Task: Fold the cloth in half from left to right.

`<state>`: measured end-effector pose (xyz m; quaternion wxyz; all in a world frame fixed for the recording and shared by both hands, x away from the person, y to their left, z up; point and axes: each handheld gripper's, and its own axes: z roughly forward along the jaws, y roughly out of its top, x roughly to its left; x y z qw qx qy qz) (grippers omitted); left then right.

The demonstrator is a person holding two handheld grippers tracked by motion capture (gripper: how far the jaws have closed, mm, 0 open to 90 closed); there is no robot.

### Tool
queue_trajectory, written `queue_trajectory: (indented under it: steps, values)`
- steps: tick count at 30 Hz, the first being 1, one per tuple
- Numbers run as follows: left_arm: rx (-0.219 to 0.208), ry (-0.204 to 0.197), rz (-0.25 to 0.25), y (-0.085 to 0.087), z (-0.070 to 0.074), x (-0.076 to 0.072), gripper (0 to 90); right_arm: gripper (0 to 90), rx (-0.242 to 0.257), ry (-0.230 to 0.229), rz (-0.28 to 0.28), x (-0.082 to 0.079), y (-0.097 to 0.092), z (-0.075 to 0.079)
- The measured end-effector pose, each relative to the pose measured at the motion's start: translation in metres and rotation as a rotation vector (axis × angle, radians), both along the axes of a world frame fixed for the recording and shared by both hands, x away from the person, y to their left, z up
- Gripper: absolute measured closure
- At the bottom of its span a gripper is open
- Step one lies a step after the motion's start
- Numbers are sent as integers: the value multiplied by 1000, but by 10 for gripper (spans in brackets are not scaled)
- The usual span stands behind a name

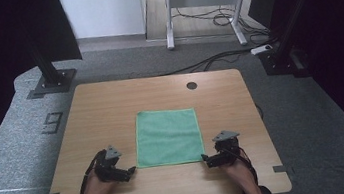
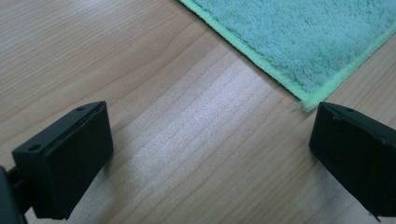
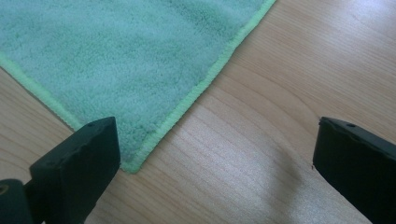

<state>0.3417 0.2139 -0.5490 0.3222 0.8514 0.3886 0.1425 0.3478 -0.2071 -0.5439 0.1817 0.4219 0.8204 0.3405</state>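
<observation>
The light wooden counter [image 1: 110,105] has a round dark grommet [image 1: 191,85] near its far edge; beyond it, seemingly a white-legged desk [image 1: 203,2] over tangled black cables [image 1: 222,18].

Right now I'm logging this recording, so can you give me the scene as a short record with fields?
surface: light wooden table
item: square green microfibre cloth, lying flat
left gripper: jaws open, at the cloth's near left corner, not gripping
right gripper: jaws open, at the near right corner, not gripping
</observation>
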Motion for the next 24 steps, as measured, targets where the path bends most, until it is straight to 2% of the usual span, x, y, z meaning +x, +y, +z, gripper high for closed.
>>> queue_trajectory:
  steps: [5,11,17,24]
  values:
    - [6,3,4,-4,1,2,0,13,19,-15,-25,1,0,0]
    - [13,9,10,-6,2,4,0,31,-30,13,-13,4,4,-7]
    - [24,6,23,-7,3,7,0,36,-18,22,-24,6,-3,-7]
    - [2,9,39,-8,6,13,10,36,-21,20,-74,8,-15,-7]
